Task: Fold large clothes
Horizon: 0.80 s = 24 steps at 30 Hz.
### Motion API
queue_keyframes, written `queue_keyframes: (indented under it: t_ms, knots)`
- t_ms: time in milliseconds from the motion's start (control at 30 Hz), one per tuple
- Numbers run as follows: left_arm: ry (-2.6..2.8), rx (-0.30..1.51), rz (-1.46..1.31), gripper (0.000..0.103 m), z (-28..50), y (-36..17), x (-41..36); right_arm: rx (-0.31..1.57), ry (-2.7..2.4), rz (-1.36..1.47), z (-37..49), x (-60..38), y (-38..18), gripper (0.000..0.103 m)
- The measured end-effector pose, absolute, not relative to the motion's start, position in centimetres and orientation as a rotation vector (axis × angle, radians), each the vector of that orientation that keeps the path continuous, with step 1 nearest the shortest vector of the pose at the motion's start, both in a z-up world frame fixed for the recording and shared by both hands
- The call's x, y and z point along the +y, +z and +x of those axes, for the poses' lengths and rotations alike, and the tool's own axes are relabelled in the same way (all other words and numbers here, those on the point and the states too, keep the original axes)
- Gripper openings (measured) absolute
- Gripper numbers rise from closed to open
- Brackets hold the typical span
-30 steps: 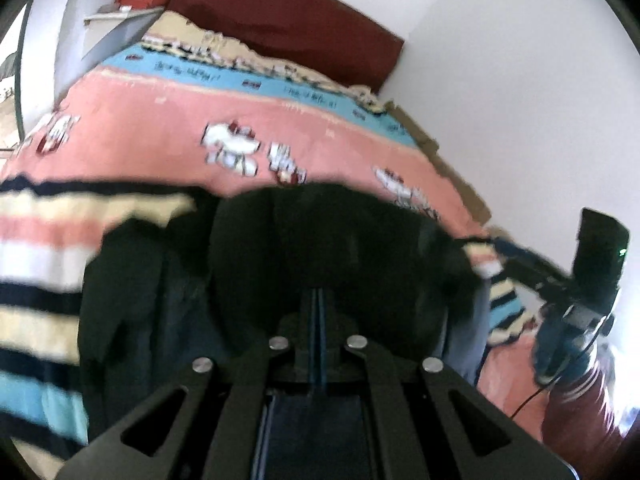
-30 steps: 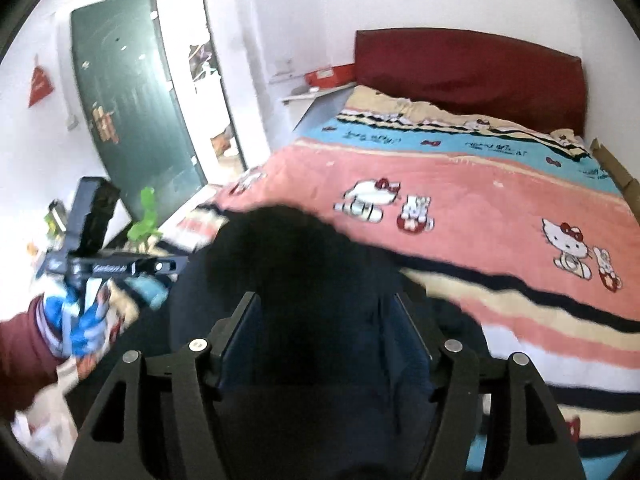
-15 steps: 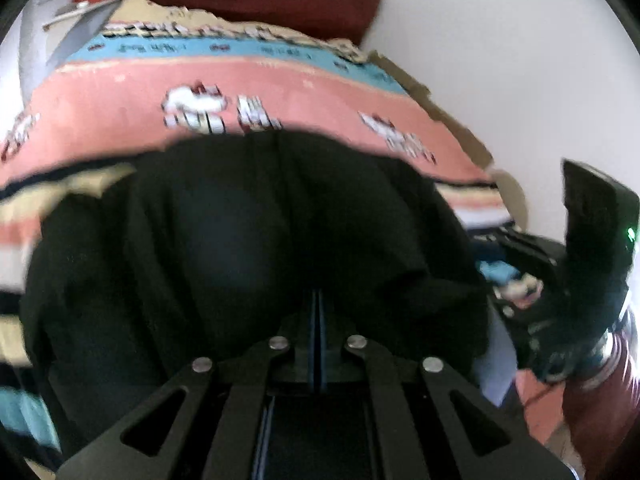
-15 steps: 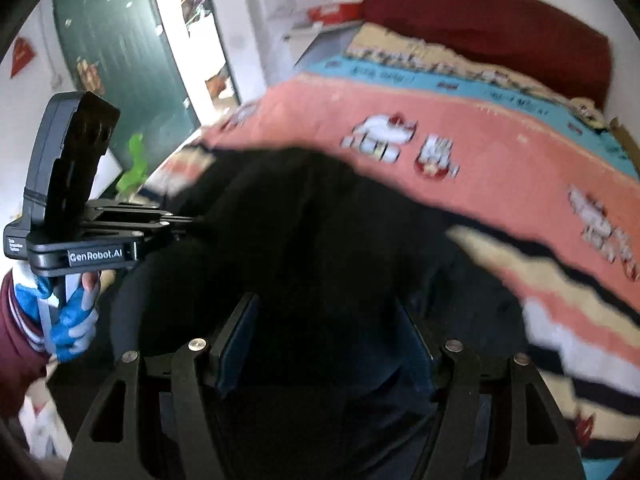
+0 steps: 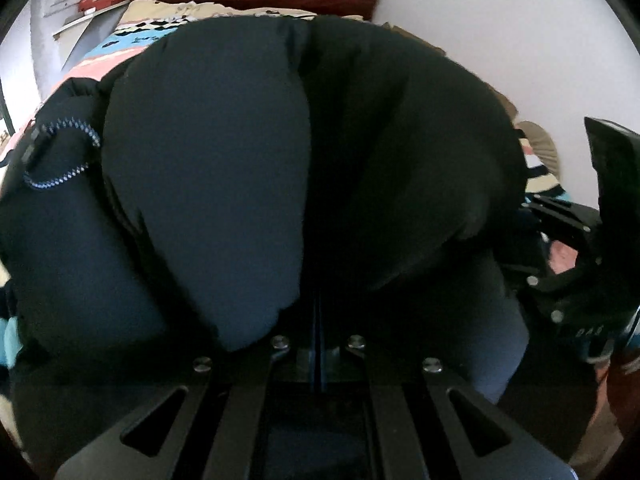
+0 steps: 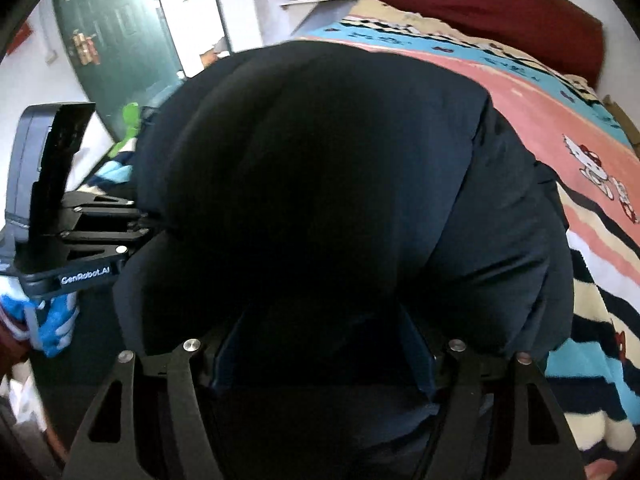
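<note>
A big, puffy dark navy jacket [image 5: 248, 168] is bunched up over the near end of the bed [image 6: 568, 128], hiding most of the striped pink cartoon-cat cover. The left tool [image 5: 318, 320] is pinched tight, a fold of the jacket caught between its blue pads. The right tool [image 6: 324, 344] stands fairly wide with a thick wad of the jacket filling the gap, its jaws opening slightly. A red headboard [image 6: 500, 12] stands at the far end.
</note>
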<state>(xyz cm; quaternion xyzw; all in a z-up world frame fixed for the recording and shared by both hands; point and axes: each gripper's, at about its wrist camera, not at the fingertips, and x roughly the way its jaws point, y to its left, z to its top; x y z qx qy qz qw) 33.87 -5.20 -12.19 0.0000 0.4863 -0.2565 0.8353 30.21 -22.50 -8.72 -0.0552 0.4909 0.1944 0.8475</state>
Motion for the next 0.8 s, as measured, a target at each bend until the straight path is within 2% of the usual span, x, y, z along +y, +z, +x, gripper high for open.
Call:
queue_keyframes:
  t_ms: [200, 333, 467, 667, 800]
  knots:
    - [-0.512, 1.026, -0.005, 0.003, 37.1, -14.1, -6.2, 1.012, 0.333, -0.098, 34.5, -23.0, -11.7, 0.069]
    - [-0.502, 1.036, 0.007, 0.002, 36.5, -13.6, -6.4, 1.024, 0.312, -0.114, 35.4, -22.5, -11.9, 0.068]
    - [-0.531, 1.020, -0.015, 0.002, 34.6, -10.6, -5.3, 1.049, 0.351, -0.113, 34.6, -22.8, -9.8, 0.068]
    - [-0.557, 0.883, -0.072, 0.002, 36.6, -4.5, -3.7, 0.883, 0.385, -0.047, 34.8, -24.1, -3.4, 0.069]
    - [-0.532, 0.901, -0.060, 0.002, 39.7, -5.2, -4.4, 0.856, 0.329, -0.044, 37.5, -24.4, -2.9, 0.070]
